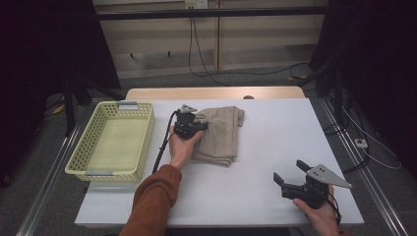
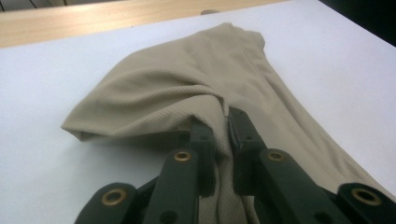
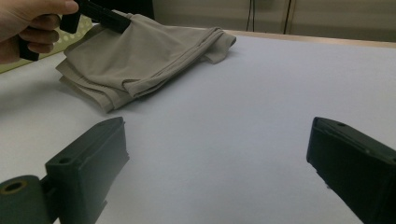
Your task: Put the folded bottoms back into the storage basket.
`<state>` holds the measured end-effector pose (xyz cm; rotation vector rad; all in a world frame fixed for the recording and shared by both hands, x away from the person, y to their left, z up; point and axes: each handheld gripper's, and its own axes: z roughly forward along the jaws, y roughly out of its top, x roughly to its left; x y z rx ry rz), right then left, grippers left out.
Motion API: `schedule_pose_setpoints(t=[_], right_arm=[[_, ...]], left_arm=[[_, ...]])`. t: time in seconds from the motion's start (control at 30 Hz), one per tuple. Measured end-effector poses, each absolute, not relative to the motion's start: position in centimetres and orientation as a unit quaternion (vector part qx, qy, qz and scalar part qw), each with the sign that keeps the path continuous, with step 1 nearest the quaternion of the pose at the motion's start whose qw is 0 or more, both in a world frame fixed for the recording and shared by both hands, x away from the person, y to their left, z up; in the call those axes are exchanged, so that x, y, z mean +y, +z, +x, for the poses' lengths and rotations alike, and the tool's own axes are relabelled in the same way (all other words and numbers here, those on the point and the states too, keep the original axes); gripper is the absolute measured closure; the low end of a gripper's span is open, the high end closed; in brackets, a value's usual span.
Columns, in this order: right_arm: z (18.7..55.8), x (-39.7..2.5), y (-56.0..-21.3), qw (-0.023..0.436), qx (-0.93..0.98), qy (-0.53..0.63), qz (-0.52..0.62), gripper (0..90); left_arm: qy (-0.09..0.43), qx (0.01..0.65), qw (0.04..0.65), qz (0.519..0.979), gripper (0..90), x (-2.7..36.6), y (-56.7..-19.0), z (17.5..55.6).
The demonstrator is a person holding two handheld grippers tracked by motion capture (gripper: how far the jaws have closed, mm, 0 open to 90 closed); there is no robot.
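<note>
Up close, the left gripper (image 2: pixel 222 135) has its two black jaws pinched together on a raised fold of the beige folded garment (image 2: pixel 196 88), a fine-knit, slightly ribbed cloth that bunches between the pads and lifts a little off the table there. From this gripper the garment spreads forward and to the right toward the table's far edge, its layered hems stacked along the near side. Just to the left of the left gripper (image 1: pixel 189 123) stands a pale yellow plastic basket (image 1: pixel 145 135) with perforated walls and grey handle clips, its long side parallel to the table's left edge and close to the hand (image 1: pixel 182 147) holding the tool.

The right gripper (image 1: pixel 290 174) hangs low over the near right part of the white tabletop (image 1: pixel 275 132), jaws spread wide with nothing between them. Ahead of the right gripper (image 3: pixel 217 149) lies a broad stretch of bare, smooth matte surface, with the garment (image 3: pixel 140 56) well apart to its forward left. A strip of light wood (image 1: pixel 216 93) borders the far edge beyond the white sheet.
</note>
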<state>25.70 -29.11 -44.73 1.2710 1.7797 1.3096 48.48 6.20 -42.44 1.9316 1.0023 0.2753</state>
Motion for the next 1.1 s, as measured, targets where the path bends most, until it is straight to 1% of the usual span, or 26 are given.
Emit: schedule_pose_setpoints(t=[0.1, 0.17, 0.57, 1.1], right_arm=[[25.7, -29.2, -44.7, 0.292, 0.667, 0.492, 0.478, 4.6], [25.7, -29.2, -44.7, 0.291, 0.666, 0.492, 0.480, 4.6], [25.7, -29.3, -44.7, 0.289, 0.666, 0.494, 0.478, 4.4], [25.7, -29.3, -44.6, 0.286, 0.662, 0.497, 0.483, 4.6]], left_arm=[[0.101, 0.410, 0.470, 0.775, 82.5, 6.3, -42.0, 48.4], [0.113, 0.399, 0.468, 0.780, 82.5, 6.1, -41.5, 48.2], [0.123, 0.371, 0.501, 0.772, 82.7, 5.9, -39.2, 47.3], [0.145, 0.353, 0.531, 0.756, 82.8, 7.0, -36.6, 46.3]])
